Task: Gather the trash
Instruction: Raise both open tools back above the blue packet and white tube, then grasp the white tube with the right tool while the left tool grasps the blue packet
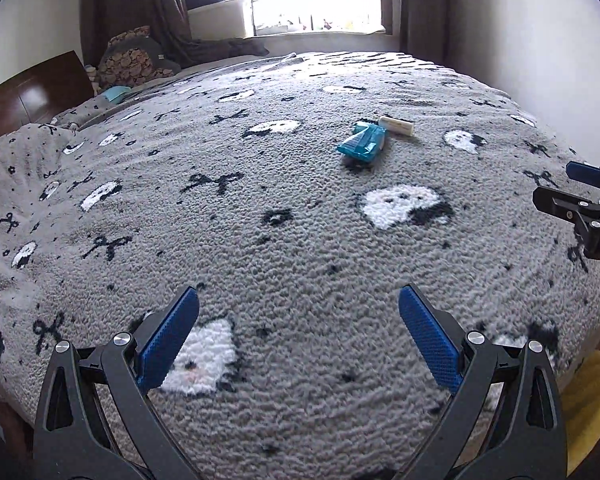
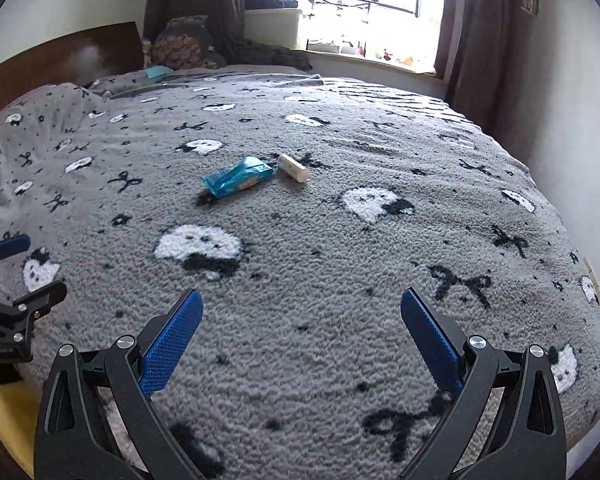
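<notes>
The blue wrapper (image 2: pixel 238 181) lies mid-bed, touching the white tube (image 2: pixel 293 168), ahead-left of your right gripper (image 2: pixel 302 320), ahead-right of your left gripper (image 1: pixel 299 320); both gape empty, neither clearly nearer.

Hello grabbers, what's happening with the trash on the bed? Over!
Left gripper and right gripper open, empty. Crinkled teal plastic wrapper and small white cylinder lie on grey patterned fleece blanket, untouched. Path clear.

Bed (image 2: pixel 340 280) has a fuzzy grey blanket with ghosts and bows, and on it a teal wrapper (image 2: pixel 238 181) just beside a small white tube (image 2: pixel 293 168).
</notes>
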A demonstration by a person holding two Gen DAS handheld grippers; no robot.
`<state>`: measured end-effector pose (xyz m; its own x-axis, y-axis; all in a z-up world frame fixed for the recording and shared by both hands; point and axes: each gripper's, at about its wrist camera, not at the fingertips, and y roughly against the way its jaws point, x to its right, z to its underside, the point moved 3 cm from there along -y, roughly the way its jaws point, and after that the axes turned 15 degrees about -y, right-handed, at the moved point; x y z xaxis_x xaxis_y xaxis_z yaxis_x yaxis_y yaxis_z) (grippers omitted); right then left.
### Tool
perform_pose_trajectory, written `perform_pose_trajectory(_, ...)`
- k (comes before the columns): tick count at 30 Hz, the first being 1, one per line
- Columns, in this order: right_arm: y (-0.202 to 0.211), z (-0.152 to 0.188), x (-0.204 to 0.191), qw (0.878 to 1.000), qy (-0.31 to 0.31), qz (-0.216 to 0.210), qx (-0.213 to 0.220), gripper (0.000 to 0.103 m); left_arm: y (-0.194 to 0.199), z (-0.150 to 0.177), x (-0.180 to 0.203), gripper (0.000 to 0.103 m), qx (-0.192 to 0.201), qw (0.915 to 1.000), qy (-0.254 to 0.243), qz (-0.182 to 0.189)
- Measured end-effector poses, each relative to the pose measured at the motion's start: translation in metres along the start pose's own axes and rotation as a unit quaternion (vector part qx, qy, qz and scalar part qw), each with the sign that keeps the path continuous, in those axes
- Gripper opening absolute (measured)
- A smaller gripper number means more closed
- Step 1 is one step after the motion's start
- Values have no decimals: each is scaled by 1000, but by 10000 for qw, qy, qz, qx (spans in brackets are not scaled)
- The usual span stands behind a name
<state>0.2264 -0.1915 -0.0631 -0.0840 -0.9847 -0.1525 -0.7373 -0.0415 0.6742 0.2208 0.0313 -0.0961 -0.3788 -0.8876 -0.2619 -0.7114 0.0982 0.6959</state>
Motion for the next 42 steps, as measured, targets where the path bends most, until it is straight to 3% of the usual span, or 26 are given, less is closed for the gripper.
perform_pose_trajectory(13, -97, -59, -12, 9997, -141, -15, -175, 97, -81, -44, -10, 94, -219, 9995, 165, 141)
perform_pose_trajectory(19, -144, -83, -25, 9997, -13, 55, -253, 72, -101, -63, -4, 94, -209, 9994, 120, 242)
perform_pose_trajectory(27, -202, -99, -41, 9981, 131, 245, -550, 67, -119, -75, 11, 94, -269, 9990, 5, 347)
perform_pose_trajectory(30, -218, -103, -44, 9968, 110, 152, -780, 53, -122, -81, 16, 94, -264, 9990, -56, 369)
perform_pose_trajectory(33, -217, -106, -41, 9963, -12, -72, -852, 27, -126, -88, 20, 94, -231, 9988, -95, 412)
perform_pose_trajectory(34, -215, -107, -38, 9960, -81, -150, -874, 23, -128, -92, 21, 94, -223, 9989, -96, 411)
perform_pose_trajectory(42, -182, -114, 15, 9964, -371, -57, -756, 21, -147, -125, 37, 93, -97, 9990, -245, 367)
